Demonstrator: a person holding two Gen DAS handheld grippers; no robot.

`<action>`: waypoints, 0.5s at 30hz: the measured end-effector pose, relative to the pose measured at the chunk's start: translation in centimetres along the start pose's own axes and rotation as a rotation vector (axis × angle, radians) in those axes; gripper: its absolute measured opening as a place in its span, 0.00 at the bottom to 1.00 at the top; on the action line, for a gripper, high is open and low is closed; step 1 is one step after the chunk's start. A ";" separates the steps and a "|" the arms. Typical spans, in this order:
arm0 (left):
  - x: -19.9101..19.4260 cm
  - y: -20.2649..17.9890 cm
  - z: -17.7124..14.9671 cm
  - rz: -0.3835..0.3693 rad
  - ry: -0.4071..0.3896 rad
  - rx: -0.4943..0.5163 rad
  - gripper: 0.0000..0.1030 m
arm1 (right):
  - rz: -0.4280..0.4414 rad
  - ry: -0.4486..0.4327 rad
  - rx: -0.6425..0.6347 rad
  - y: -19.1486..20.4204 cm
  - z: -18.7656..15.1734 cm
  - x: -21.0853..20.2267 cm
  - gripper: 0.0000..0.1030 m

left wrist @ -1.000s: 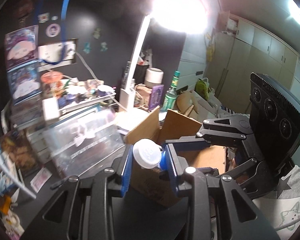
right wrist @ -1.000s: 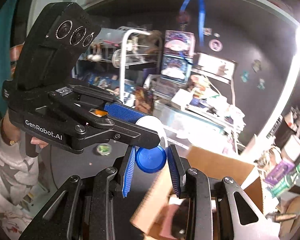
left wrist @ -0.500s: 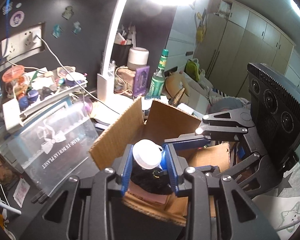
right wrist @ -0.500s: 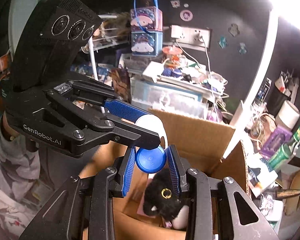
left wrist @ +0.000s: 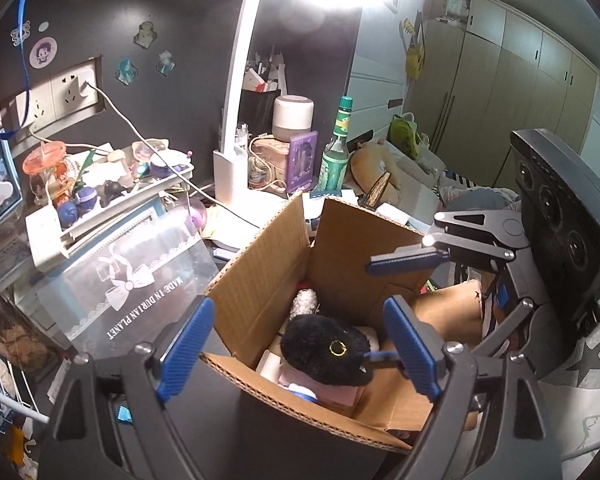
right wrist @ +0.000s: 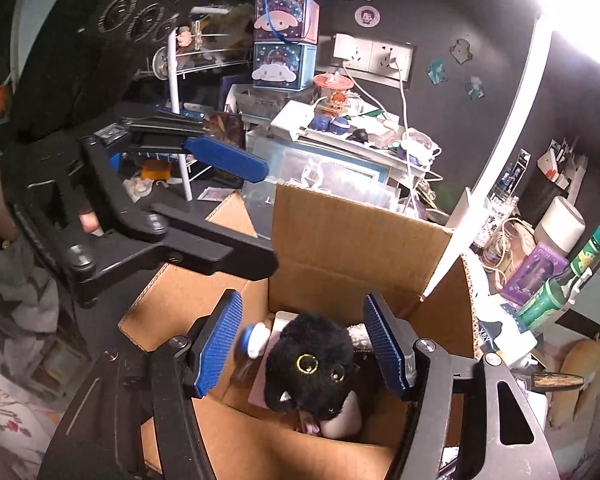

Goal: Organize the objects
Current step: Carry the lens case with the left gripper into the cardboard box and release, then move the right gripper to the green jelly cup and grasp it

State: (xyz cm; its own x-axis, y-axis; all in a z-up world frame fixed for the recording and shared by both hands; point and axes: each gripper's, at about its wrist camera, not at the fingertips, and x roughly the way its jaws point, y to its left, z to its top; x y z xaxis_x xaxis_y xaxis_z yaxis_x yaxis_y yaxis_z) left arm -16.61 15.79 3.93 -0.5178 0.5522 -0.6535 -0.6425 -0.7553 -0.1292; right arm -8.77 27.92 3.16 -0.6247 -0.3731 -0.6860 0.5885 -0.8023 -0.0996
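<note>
— How is the left gripper (left wrist: pixel 300 350) built?
— Matte black linkage arms are seen, joined by silver screw heads, and each finger is faced with a ribbed blue pad (left wrist: pixel 186 346). From the right wrist view, a black housing with three round lenses (right wrist: pixel 140 20) is carried on top.

— And the right gripper (right wrist: pixel 304 344)?
— The same black frame and ribbed blue pads are shown. Its housing (left wrist: pixel 560 220) is marked by three round lenses and a small green light.

— What is worn by the person?
— A pale grey sleeve (right wrist: pixel 8 280) printed with darker stars is visible.
</note>
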 end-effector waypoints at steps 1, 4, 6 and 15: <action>-0.2 0.0 -0.1 0.006 -0.004 0.000 0.86 | -0.005 0.000 0.003 0.0 0.1 0.0 0.62; -0.8 0.1 -0.4 0.015 -0.013 -0.005 0.88 | -0.019 -0.003 0.006 0.0 0.2 -0.2 0.68; -1.2 0.3 -0.7 0.014 -0.018 -0.008 0.88 | -0.024 -0.003 0.010 0.2 0.3 -0.3 0.69; -5.4 2.0 -2.9 0.045 -0.072 -0.043 0.89 | 0.030 -0.068 -0.006 3.5 2.4 -1.3 0.69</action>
State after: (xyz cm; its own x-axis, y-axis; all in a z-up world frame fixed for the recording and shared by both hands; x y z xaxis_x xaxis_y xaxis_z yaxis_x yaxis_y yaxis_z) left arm -13.42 10.22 5.04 -0.5857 0.5400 -0.6044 -0.5938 -0.7935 -0.1335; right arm -7.18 24.48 5.41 -0.6402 -0.4275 -0.6382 0.6103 -0.7876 -0.0847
